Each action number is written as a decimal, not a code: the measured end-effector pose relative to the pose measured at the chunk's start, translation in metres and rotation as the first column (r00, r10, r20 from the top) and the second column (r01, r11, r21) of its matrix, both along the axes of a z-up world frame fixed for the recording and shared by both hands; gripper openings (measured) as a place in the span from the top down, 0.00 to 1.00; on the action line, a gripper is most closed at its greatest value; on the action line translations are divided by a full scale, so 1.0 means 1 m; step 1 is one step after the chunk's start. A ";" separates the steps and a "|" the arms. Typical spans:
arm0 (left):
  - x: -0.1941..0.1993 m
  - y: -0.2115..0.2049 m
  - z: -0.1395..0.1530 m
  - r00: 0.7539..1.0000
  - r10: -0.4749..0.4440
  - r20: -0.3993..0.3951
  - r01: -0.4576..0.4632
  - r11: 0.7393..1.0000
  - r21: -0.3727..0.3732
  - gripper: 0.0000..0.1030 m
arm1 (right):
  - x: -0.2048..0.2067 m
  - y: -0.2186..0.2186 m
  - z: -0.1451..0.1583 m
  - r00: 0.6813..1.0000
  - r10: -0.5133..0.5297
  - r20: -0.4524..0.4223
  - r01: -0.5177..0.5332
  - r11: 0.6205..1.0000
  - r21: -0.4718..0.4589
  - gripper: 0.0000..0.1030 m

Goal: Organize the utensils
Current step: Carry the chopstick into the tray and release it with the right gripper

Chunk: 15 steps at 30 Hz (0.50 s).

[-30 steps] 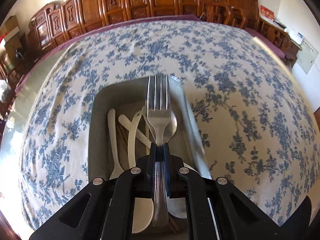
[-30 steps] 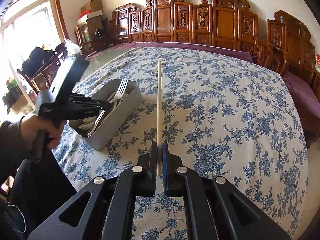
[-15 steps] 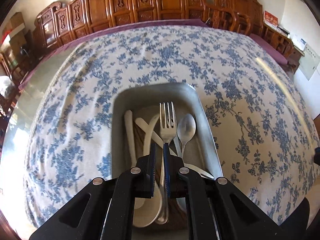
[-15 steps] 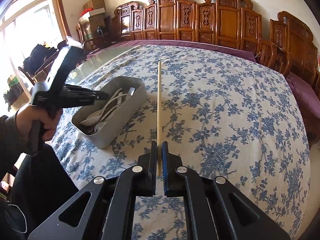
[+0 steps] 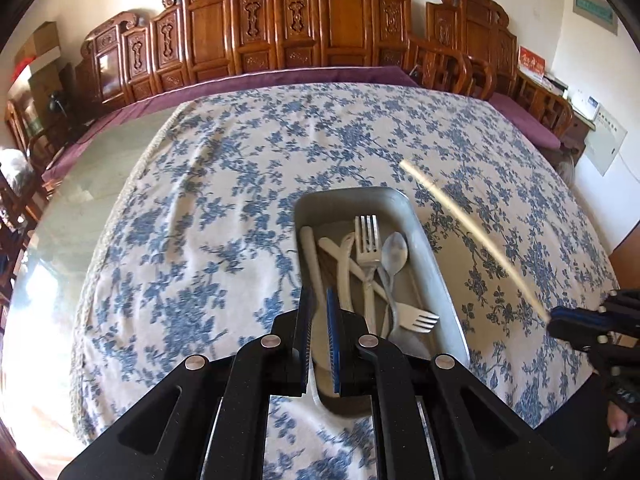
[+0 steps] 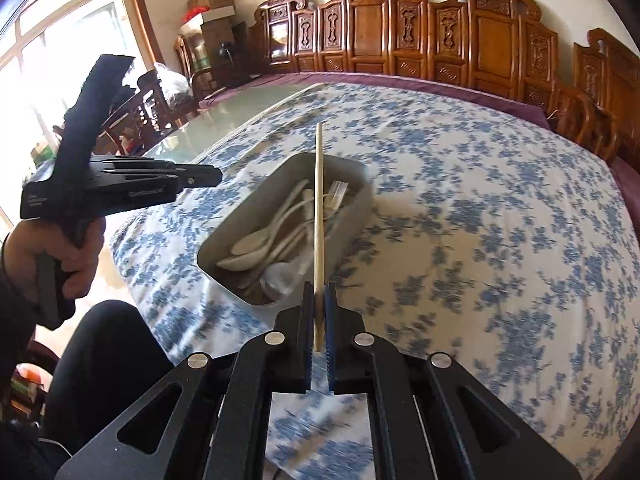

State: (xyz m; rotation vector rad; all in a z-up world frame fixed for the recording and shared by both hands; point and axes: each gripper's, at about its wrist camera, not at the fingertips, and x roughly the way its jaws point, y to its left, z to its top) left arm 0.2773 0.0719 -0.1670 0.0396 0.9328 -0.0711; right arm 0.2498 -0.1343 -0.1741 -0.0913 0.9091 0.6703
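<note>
Left wrist view: the fork (image 5: pixel 367 240) now lies in the metal tray (image 5: pixel 436 276) – the left claw (image 5: pixel 318 336), closed and empty, has let go. Right wrist view: the right claw (image 6: pixel 319 320), clamped on the chopstick (image 6: pixel 319 208), has swung over the tray – likely next in.

Each of the 2 views is a fisheye riding on a hand-held gripper, looking forward and steeply down along its own black fingers. The left wrist view sits close above the near end of the metal tray (image 5: pixel 434 272), facing the carved wooden chairs (image 5: pixel 256 36) at the far wall. The right wrist view looks from the tray's (image 6: pixel 352 216) right, slightly farther back. Both share the tray, the floral tabletop (image 5: pixel 224 184) and the chairs; each shows the other gripper at its edge.
</note>
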 end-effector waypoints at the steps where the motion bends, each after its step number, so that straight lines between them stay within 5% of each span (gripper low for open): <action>1: -0.002 0.005 0.002 1.000 0.003 0.003 -0.003 1.000 -0.005 0.94 | 0.002 0.005 -0.001 1.000 0.000 -0.010 0.000 1.000 0.000 0.94; 5: -0.013 0.022 0.006 1.000 0.018 0.016 -0.017 1.000 -0.019 0.86 | 0.011 0.030 -0.013 0.998 -0.014 -0.066 0.014 1.000 -0.002 0.94; 15: -0.030 0.048 0.013 0.999 0.026 0.028 -0.025 0.999 -0.046 0.85 | 0.033 0.082 -0.035 0.990 -0.070 -0.123 0.062 0.996 -0.067 0.94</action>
